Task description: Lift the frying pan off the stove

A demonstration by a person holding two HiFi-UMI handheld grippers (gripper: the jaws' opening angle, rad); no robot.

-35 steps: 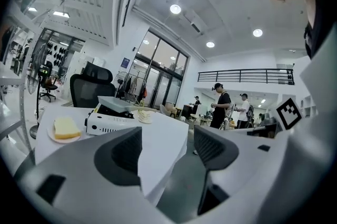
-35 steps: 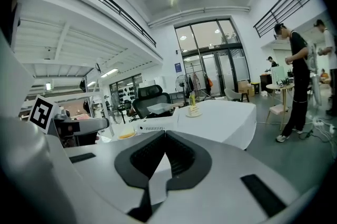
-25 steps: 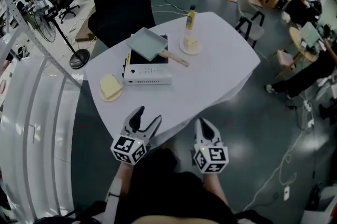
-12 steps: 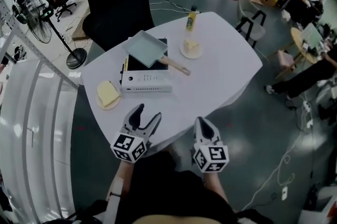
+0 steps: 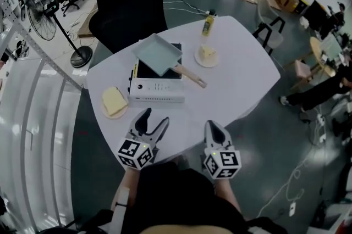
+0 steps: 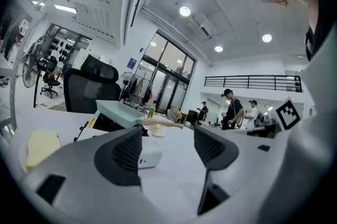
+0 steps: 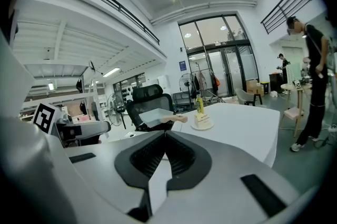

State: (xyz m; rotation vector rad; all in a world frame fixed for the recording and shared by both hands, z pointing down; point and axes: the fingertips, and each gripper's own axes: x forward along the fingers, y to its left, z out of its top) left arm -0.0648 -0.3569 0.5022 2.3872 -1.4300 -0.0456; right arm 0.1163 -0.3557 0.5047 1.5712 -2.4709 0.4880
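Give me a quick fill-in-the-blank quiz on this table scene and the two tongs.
1. The frying pan sits ___ the stove.
2. The left tongs are ___.
3. The right tongs are ___, holding nothing.
4. The bottle is coloured ___.
Missing words: on; open; shut; yellow.

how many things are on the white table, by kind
frying pan: 1
stove: 1
plate with food: 2
bottle: 1
total: 5
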